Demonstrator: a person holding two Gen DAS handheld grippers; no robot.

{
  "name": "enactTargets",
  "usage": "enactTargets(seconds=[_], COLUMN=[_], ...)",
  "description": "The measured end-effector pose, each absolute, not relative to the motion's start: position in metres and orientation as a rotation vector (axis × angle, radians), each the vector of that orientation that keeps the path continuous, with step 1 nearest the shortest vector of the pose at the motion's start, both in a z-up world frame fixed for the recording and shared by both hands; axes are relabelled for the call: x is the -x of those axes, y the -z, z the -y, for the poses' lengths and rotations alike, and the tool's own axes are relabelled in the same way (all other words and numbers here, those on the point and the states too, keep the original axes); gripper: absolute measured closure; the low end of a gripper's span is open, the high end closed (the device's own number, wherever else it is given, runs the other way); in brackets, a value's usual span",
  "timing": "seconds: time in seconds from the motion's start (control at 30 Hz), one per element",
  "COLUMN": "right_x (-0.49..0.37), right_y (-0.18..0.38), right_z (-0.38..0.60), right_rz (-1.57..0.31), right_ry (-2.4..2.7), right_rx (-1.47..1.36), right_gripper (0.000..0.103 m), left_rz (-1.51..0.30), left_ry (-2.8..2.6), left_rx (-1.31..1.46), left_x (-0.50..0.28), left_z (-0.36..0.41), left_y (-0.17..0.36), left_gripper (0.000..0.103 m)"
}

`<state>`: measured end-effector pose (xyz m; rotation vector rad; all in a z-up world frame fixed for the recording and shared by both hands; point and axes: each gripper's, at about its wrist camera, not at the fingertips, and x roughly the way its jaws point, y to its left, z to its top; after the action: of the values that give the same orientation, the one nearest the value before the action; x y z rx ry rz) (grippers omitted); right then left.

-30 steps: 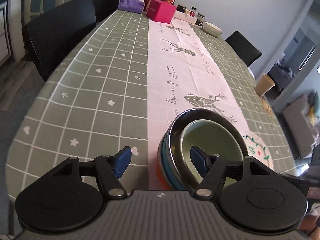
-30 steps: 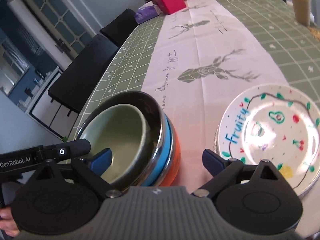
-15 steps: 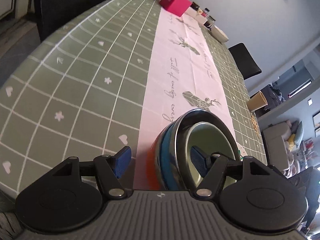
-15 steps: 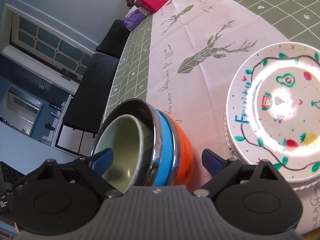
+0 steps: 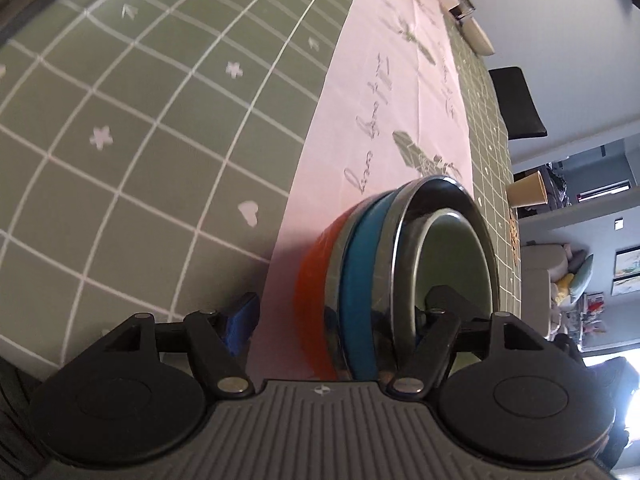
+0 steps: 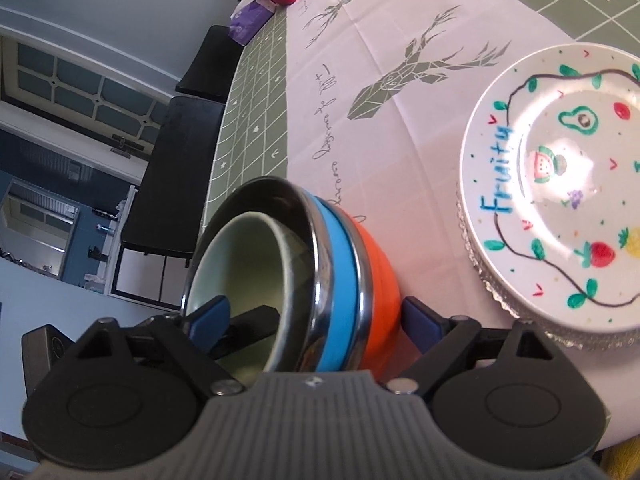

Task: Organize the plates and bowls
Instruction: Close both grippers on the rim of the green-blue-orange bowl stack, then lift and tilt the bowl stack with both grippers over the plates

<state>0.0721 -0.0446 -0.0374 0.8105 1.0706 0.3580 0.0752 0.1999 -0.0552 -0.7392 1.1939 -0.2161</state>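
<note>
orange at the bottom, then blue, then steel with a pale green bowl (image 6: 244, 264) inside: the nested bowl stack (image 6: 344, 264) sits on the pink runner (image 5: 400, 112), near the fruit-painted plate (image 6: 560, 184). both tongs straddle the stack's wall, one finger inside, one outside. the left gripper (image 5: 332, 312) stands wide, pads not pressing. the right gripper (image 6: 316, 316) has just been narrowing around the stack but shows gaps at both pads, so nothing is gripped. risk: pinching only the inner bowls could lift them out of the orange one, or tip the stack onto the plate.
</note>
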Motion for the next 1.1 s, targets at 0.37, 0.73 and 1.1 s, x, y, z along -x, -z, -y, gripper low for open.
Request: enactTargets(seconds=[0.37,0.73,1.1], right_x=[-0.066,-0.065,-0.062], right_y=[0.040,0.044,0.034], right_z=[0.051,0.053,0.061], right_rz=[-1.065,-1.073,-1.051], right_ry=[-0.311,-0.351,-0.353], right_rx=[-0.793,-0.815,-0.826], right_gripper=[0.045,0.045,0.045], left_rz=[-1.159,-1.165,-1.136], left_ry=[0.252,0.225,0.233], left_rx=[0.710,0.640,0.620], left_x=[-0.074,-0.076,-0.075], left_z=[-0.190,-0.184,-0.175], left_y=[0.046,0.036,0.024], left_gripper=[0.043,0.043,0.043])
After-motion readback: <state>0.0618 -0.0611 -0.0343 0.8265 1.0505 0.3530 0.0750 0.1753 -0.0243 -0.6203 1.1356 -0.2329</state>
